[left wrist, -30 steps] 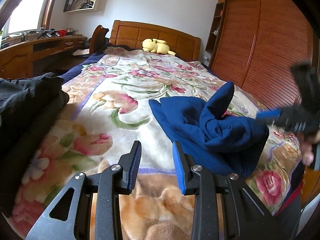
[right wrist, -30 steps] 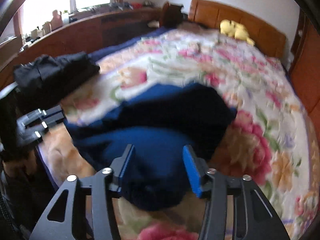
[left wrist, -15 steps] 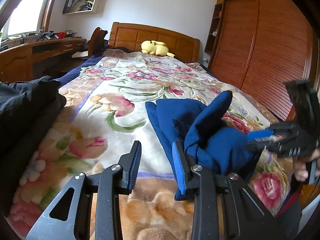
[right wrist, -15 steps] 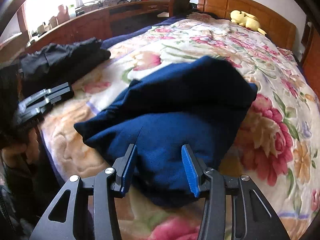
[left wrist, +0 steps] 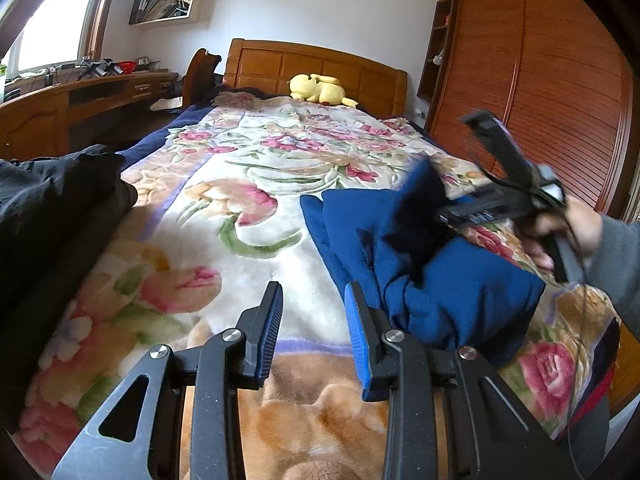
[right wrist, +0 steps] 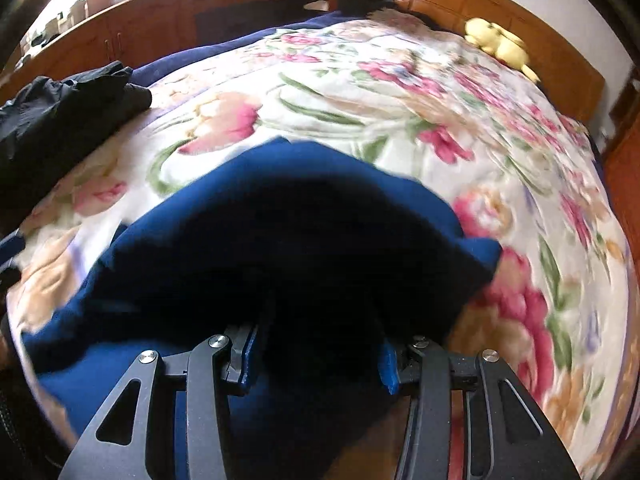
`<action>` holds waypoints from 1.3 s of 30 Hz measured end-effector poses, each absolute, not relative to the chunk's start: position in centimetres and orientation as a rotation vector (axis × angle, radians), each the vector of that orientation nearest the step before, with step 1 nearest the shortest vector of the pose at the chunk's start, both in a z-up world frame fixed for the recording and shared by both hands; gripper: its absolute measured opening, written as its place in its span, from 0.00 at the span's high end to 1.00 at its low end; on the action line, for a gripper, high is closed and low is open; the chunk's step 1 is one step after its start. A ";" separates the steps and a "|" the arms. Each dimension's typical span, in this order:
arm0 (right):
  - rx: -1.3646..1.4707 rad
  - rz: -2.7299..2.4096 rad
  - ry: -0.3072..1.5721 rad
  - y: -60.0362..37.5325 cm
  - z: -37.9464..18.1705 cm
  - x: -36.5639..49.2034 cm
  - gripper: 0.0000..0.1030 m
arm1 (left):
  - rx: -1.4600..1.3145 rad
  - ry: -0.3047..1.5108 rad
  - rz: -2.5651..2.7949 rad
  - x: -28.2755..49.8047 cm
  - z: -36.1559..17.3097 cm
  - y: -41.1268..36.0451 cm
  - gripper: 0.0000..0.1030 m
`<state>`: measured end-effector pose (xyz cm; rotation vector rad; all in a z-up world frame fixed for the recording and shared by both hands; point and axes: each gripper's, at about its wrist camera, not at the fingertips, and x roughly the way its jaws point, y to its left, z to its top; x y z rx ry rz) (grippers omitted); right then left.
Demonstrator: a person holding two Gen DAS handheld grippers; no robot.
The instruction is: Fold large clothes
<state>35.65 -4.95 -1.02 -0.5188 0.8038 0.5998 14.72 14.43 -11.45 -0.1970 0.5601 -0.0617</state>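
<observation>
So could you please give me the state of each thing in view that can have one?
blue garment: bunched, unfolded, on the bed.
black clothes: heaped at the bed's edge.
left gripper: open, empty.
right gripper: fingers pushed into the blue garment, grip unclear.
yellow plush toy: lying by the headboard.

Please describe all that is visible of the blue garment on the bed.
The blue garment is dark blue and looks like soft, thick knit or fleece. It lies bunched, not folded, on the flowered blanket near the foot of the bed. One part stands up in a dark peak. The right gripper has pushed into the cloth, which fills the gap between its jaws; a firm grip cannot be confirmed. The left gripper is open beside it, its right finger next to the cloth's edge.
</observation>
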 end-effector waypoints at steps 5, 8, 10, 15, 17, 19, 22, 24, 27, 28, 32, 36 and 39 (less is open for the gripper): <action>-0.554 0.578 0.727 -1.5 -0.1 38.1 0.53 | -0.193 0.579 -0.054 15.3 -11.9 14.4 0.68; -0.500 0.590 0.743 -2.0 0.2 37.7 0.53 | -0.185 0.581 -0.059 15.3 -12.0 14.2 0.68; -0.489 0.608 0.735 -3.0 0.4 36.2 0.53 | -0.187 0.582 -0.059 15.2 -11.9 14.1 0.68; -0.440 0.623 0.713 -7.6 1.1 30.0 0.53 | -0.194 0.571 -0.066 15.0 -11.6 13.9 0.68; -0.414 0.617 0.694 -9.4 1.5 27.4 0.53 | -0.196 0.565 -0.070 14.8 -11.4 13.8 0.68; -0.381 0.614 0.675 -11.1 1.8 24.6 0.49 | -0.201 0.556 -0.076 14.7 -11.2 13.6 0.68; -0.345 0.603 0.685 -12.9 1.3 21.4 0.33 | -0.201 0.543 -0.084 14.3 -10.5 13.2 0.68; -0.356 0.579 0.690 -13.6 0.7 19.8 0.29 | -0.185 0.517 -0.096 13.6 -9.7 12.5 0.68; -0.349 0.555 0.700 -14.1 -0.5 18.0 0.28 | -0.169 0.496 -0.134 13.0 -8.9 11.4 0.68; -0.350 0.546 0.706 -14.3 -0.8 17.7 0.28 | -0.164 0.495 -0.143 13.0 -8.9 11.0 0.68; -0.301 0.525 0.749 -14.0 -2.7 18.0 0.28 | -0.143 0.528 -0.167 14.0 -9.6 9.5 0.68; -0.212 0.495 0.800 -13.5 -4.2 20.8 0.28 | -0.103 0.572 -0.158 15.1 -10.7 8.4 0.68; -0.186 0.491 0.821 -13.6 -4.7 22.2 0.28 | -0.074 0.604 -0.139 15.9 -11.4 8.1 0.68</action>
